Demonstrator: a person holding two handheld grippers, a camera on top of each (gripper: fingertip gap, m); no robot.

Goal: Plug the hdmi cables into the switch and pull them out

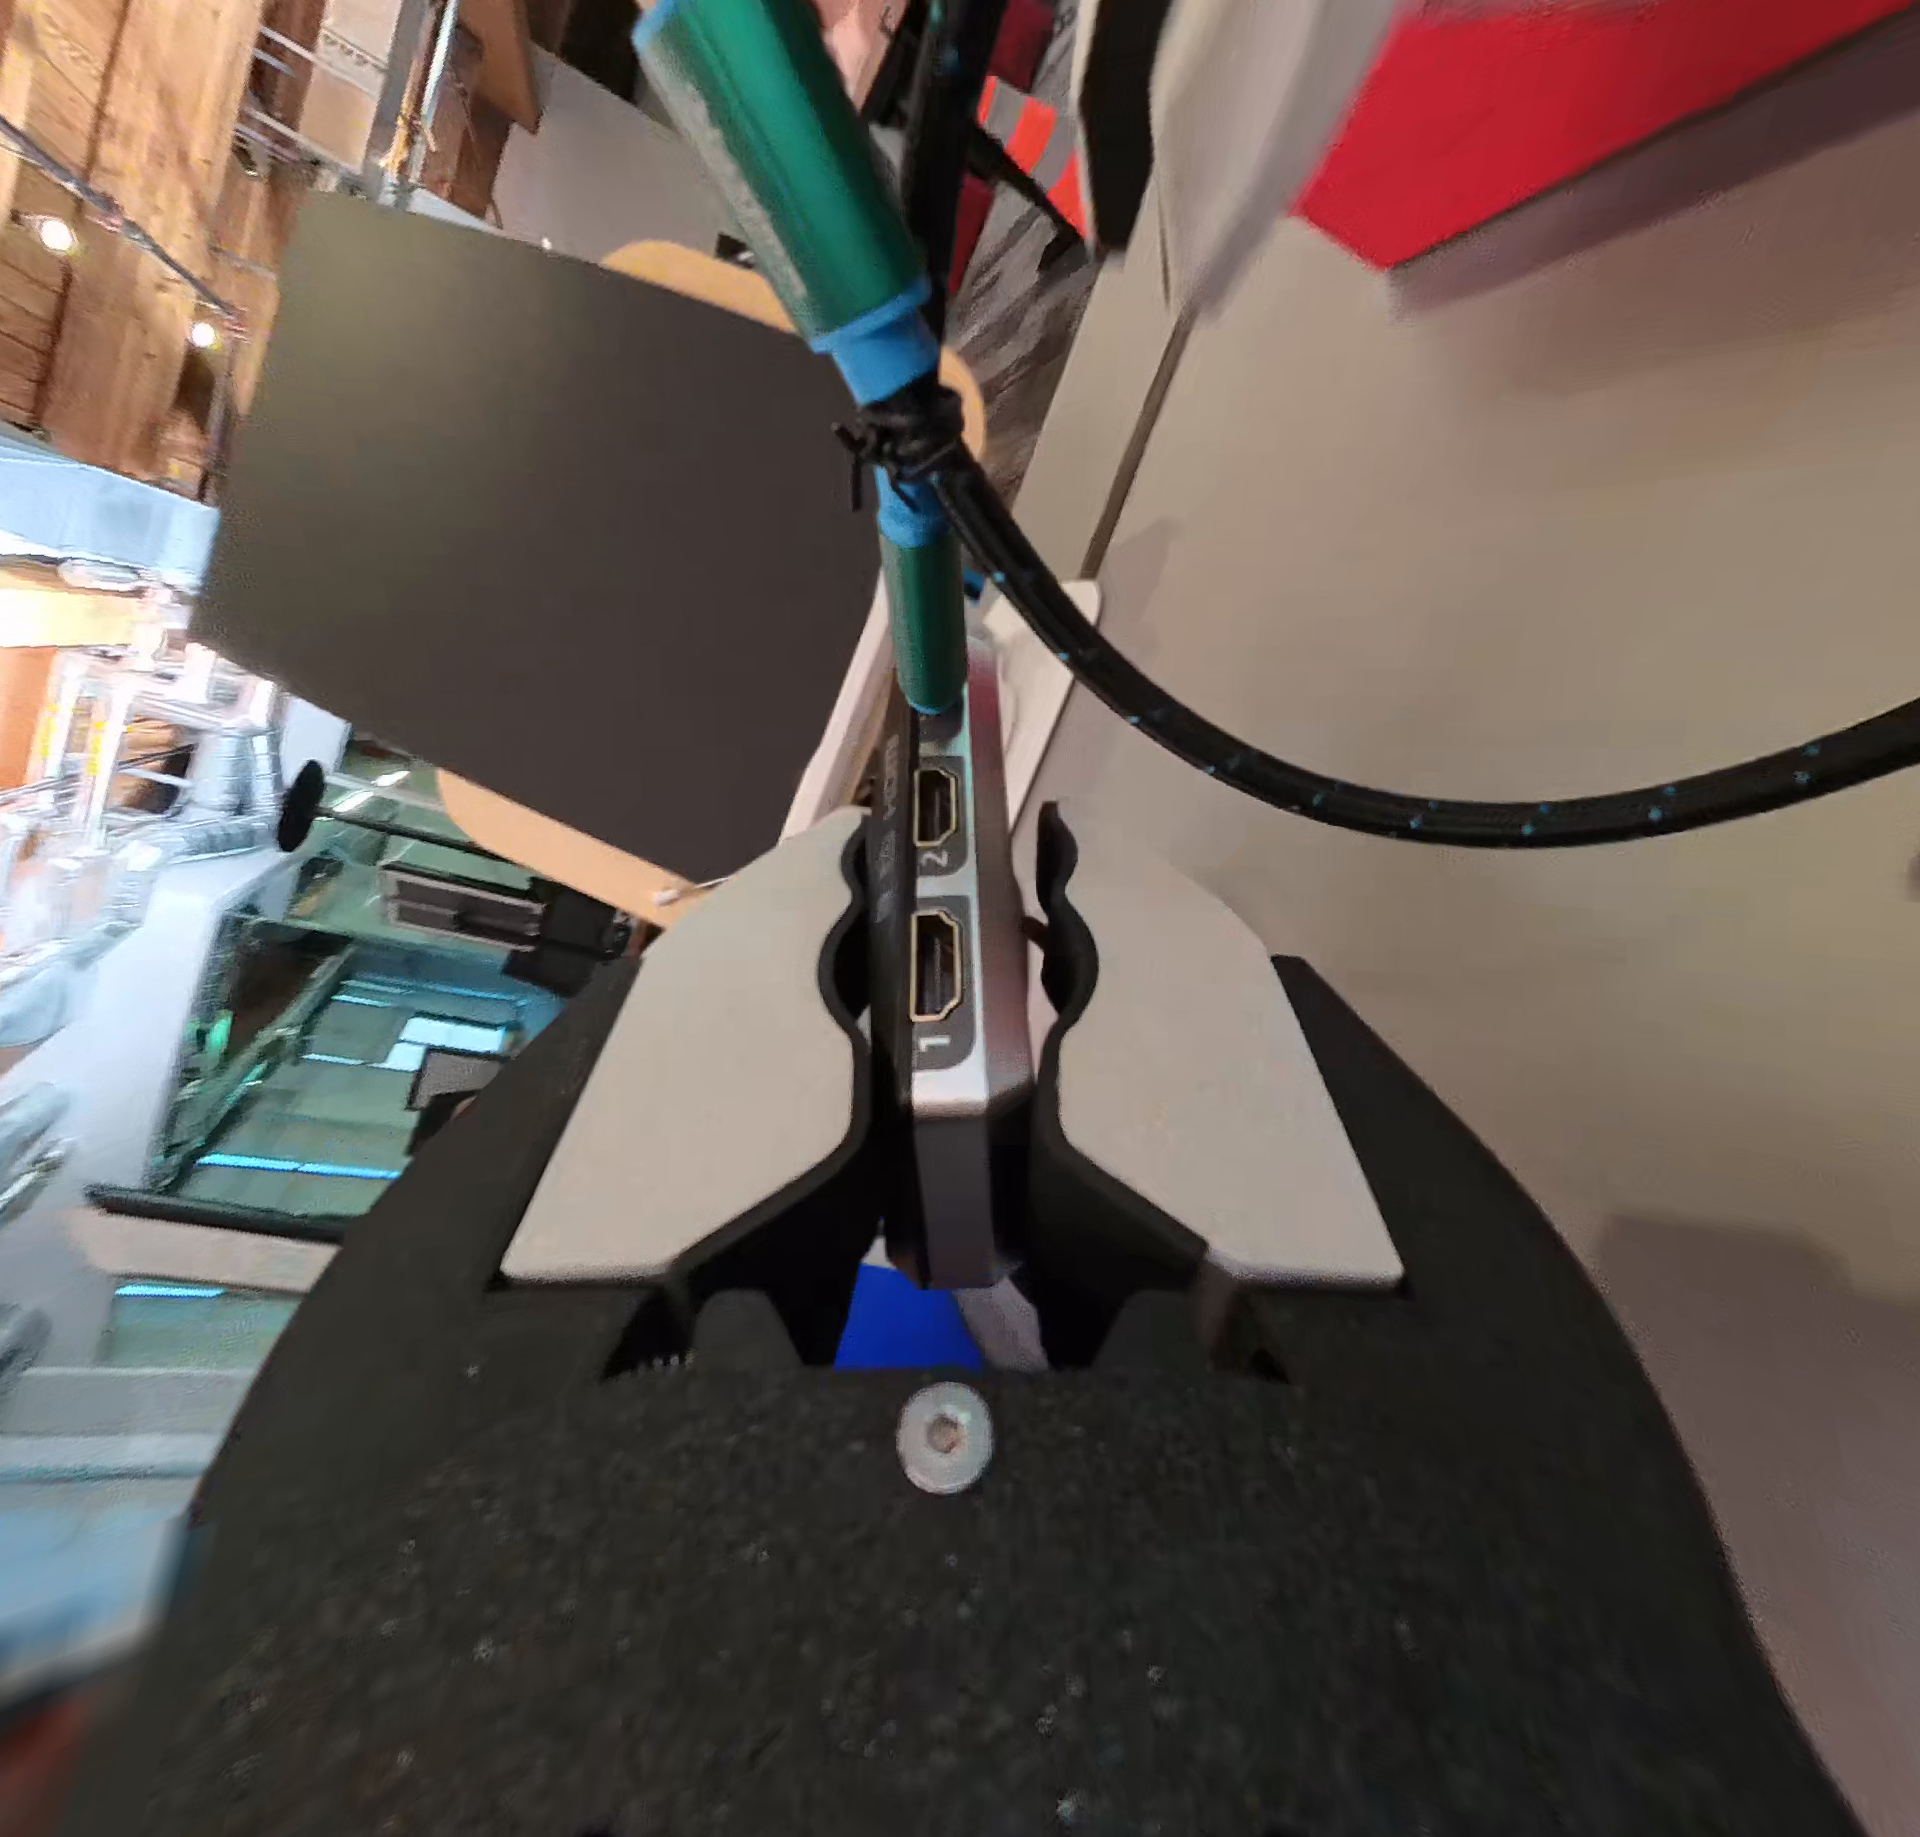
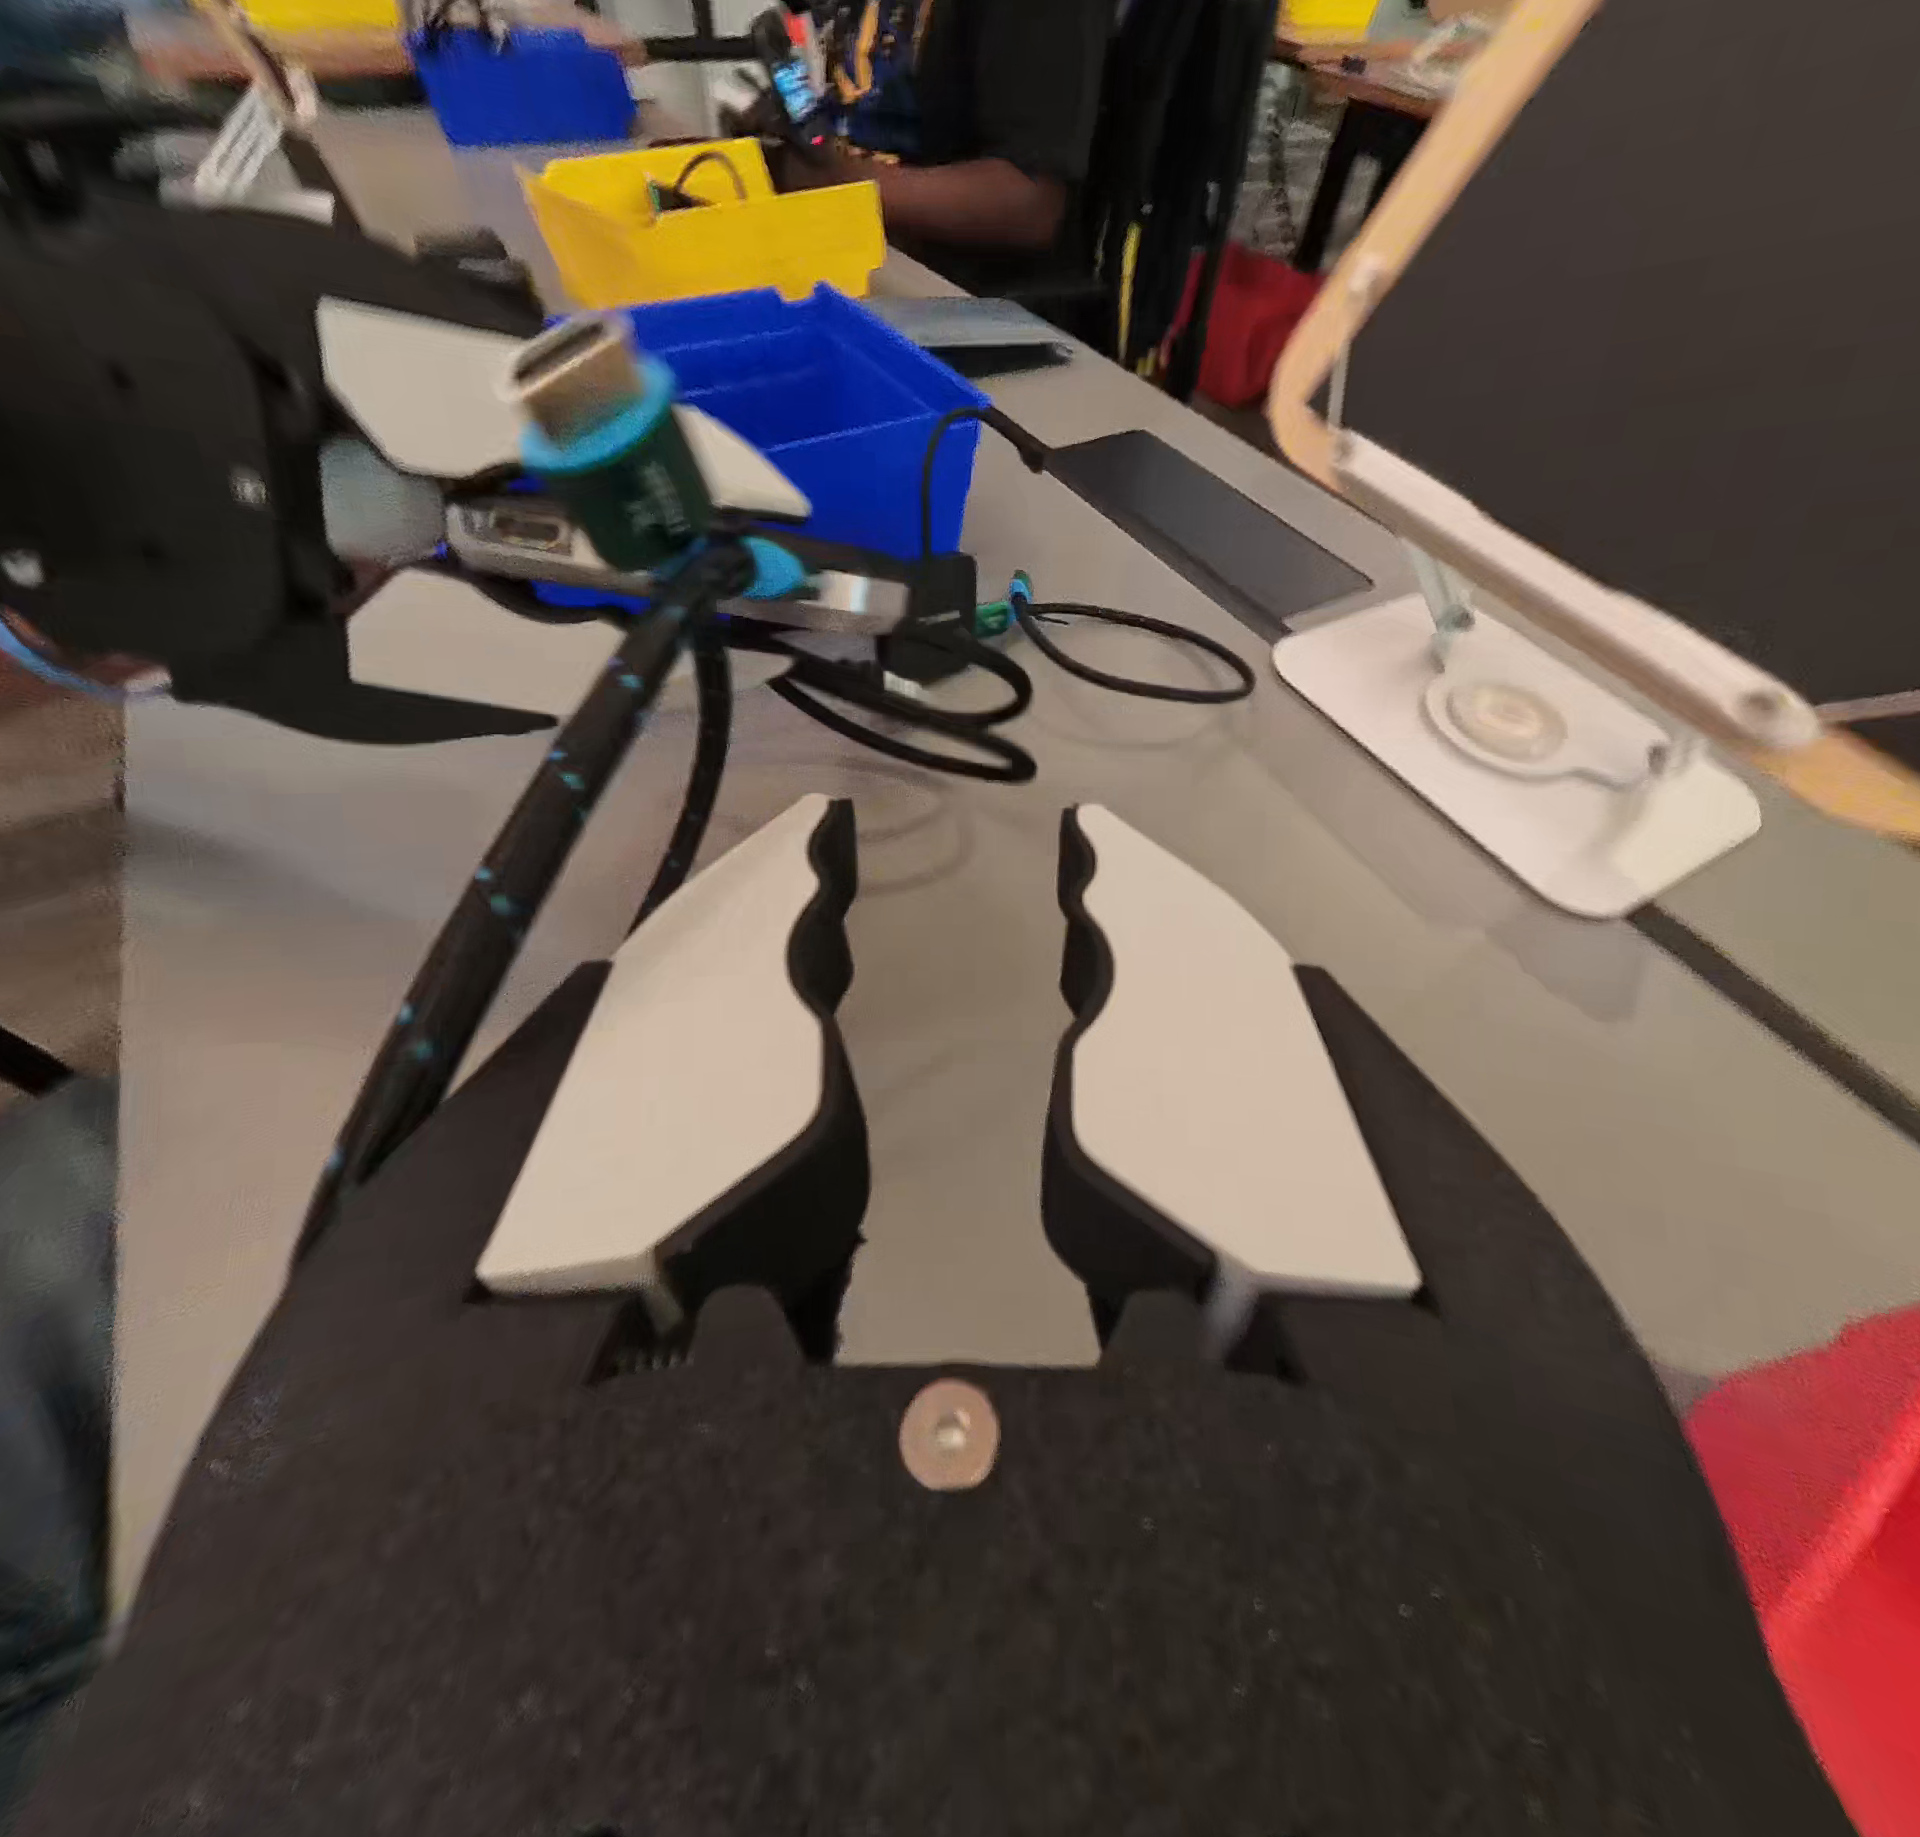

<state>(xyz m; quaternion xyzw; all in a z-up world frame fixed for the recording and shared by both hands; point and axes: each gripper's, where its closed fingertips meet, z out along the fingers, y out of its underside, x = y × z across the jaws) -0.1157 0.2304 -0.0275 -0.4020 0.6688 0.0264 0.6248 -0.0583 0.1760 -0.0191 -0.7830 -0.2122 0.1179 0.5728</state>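
The left claw (image 1: 951, 966) grips the switch (image 1: 961, 956) above the table (image 2: 1351, 1112); one green plug (image 1: 928, 634) looks seated at the switch's far end, another (image 2: 613, 457) free. The right claw (image 2: 956, 914) is spread, empty; approach the free plug squarely, gripping its body.

Green plug (image 1: 790, 140) — black, blue-flecked cable (image 1: 1299, 764) — grey switch (image 1: 971, 1091).
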